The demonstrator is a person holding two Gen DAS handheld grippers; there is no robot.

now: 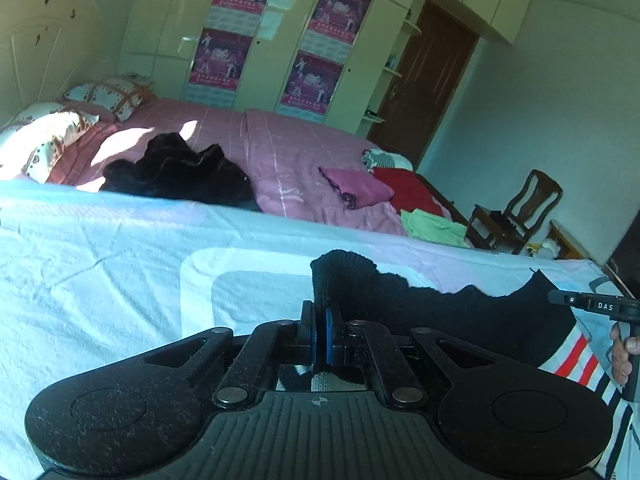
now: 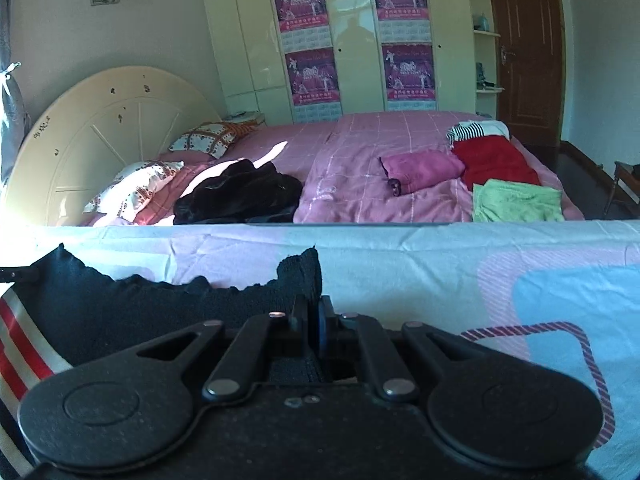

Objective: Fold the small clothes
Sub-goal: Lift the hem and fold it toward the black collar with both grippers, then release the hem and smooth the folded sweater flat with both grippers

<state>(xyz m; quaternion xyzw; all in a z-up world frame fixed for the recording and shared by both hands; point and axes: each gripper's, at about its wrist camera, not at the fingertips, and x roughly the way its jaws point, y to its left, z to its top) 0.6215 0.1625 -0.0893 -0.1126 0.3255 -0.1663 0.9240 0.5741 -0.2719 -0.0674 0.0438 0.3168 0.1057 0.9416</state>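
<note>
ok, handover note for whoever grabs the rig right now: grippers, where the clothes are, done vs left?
Left hand-held gripper: shut on the left corner of the black garment's top edge.
Right hand-held gripper: shut on the right corner of the same edge.
The garment has a red, white and dark striped band and lies on the pale printed sheet, its pinched edge raised off it.
On the pink bed behind: pink piece, red piece, green piece, a dark heap.
Done: both corners gripped. Left: make the fold, set it down flat, let go.
</note>
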